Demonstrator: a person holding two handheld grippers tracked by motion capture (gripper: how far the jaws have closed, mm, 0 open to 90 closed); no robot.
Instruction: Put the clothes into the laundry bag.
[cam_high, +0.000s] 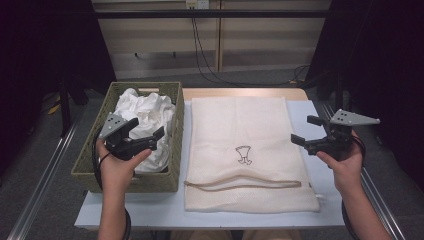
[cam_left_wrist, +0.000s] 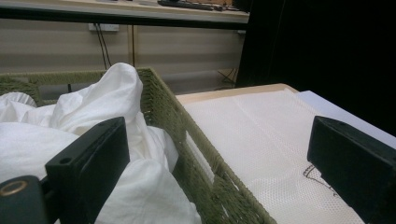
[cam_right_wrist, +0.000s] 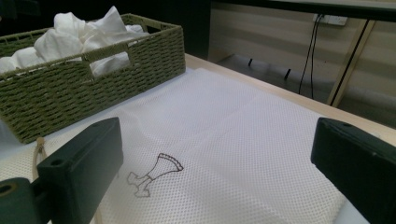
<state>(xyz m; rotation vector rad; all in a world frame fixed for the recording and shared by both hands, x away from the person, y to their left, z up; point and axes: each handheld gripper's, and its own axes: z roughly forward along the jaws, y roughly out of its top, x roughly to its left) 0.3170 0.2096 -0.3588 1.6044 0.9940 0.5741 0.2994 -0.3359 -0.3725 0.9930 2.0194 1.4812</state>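
Here the left gripper (cam_high: 145, 131) hovered wide open over the white cloth (cam_high: 145, 117) heaped in the woven basket (cam_high: 176, 150) at centre left, seemingly poised to lift it; the right gripper (cam_high: 306, 131) waited open and empty beside the flat mesh bag (cam_high: 240, 125)

From my high view the basket (cam_high: 95, 175) hides the lower folds of the cloth (cam_high: 145, 115). In my left gripper view the mesh bag (cam_left_wrist: 261, 140) is cut off below, its emblem (cam_left_wrist: 312, 172) half behind a jaw.
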